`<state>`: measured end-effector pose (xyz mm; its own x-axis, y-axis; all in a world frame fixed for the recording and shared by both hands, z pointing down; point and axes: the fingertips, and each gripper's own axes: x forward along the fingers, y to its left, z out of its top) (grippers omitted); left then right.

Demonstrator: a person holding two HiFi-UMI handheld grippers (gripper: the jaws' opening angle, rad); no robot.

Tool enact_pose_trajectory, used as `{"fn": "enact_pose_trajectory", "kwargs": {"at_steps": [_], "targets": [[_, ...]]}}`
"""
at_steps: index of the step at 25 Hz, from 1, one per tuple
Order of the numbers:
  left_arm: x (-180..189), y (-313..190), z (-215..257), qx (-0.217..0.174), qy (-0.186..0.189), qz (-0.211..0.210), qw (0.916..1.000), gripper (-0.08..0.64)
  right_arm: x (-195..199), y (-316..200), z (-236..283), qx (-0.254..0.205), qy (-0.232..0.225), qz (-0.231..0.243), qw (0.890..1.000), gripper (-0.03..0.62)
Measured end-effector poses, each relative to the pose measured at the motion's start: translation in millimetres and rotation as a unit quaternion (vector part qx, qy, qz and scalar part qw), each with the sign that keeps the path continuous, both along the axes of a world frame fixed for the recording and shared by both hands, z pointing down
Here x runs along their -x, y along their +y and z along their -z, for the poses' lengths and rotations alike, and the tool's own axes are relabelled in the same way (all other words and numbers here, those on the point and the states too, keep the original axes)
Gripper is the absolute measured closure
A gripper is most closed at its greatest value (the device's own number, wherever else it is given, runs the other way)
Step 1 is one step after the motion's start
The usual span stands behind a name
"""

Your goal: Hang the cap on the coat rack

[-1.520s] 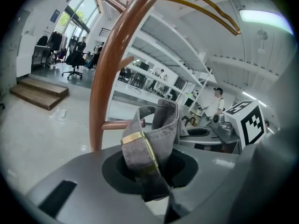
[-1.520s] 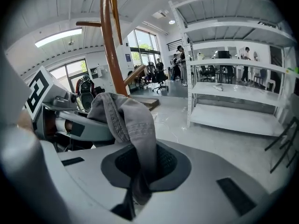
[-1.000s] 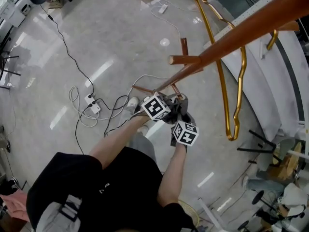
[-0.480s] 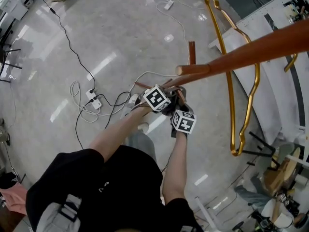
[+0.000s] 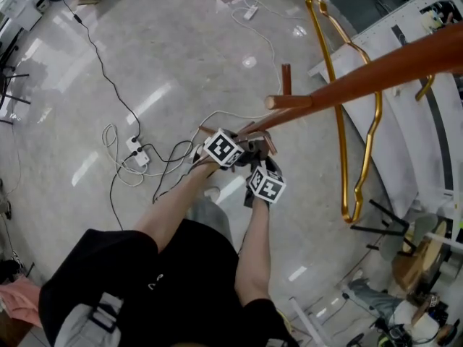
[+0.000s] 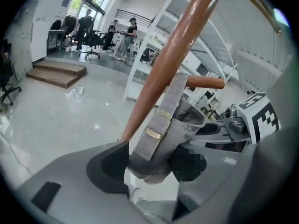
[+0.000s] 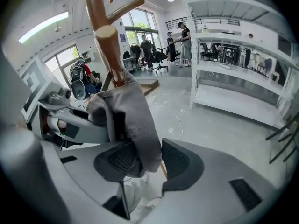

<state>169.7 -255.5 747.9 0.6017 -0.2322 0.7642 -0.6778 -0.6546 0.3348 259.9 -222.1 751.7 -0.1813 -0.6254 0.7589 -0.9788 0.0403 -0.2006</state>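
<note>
A grey cap (image 6: 173, 125) hangs by its strap at the brown coat rack pole (image 6: 173, 45), just under a wooden peg (image 6: 205, 82). My left gripper (image 6: 149, 160) has its jaws opening, and the cap's lower fold lies loosely between the pads. In the right gripper view the cap (image 7: 133, 115) drapes below a peg (image 7: 106, 36). The jaws of my right gripper (image 7: 142, 160) are opening, with the cloth hanging between them. In the head view both grippers (image 5: 246, 149) (image 5: 262, 165) meet at the cap (image 5: 259, 152) beneath the pole (image 5: 362, 78).
A gold hanger (image 5: 340, 121) dangles from the rack to the right of the grippers. Cables and a power strip (image 5: 137, 154) lie on the shiny floor at left. White shelving (image 5: 405, 143) stands at right. People (image 6: 124, 31) stand far off.
In the head view both grippers have shifted a little left and toward the person, still together under the peg. The view has swung slightly around the pole and the hanger.
</note>
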Motion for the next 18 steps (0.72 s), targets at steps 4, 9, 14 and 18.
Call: {"fn": "enact_pose_trajectory", "kwargs": {"at_steps": [4, 9, 14, 18], "targets": [[24.8, 6.7, 12.5, -0.032, -0.017, 0.045, 0.9983, 0.324, -1.9, 7.0, 22.1, -0.032, -0.032, -0.040, 0.998, 0.437], [23.1, 32.0, 46.5, -0.007, 0.076, 0.088, 0.9933, 0.324, -9.2, 15.4, 69.5, -0.087, -0.051, -0.072, 0.992, 0.437], [7.3, 13.6, 132.4, -0.112, 0.142, 0.068, 0.9812, 0.331, -30.9, 9.4, 139.8, -0.170, -0.022, -0.077, 0.982, 0.464], [-4.1, 9.8, 215.6, -0.204, 0.180, 0.060, 0.9605, 0.417, -55.7, 13.5, 213.9, -0.248, -0.004, -0.089, 0.965, 0.504]]}}
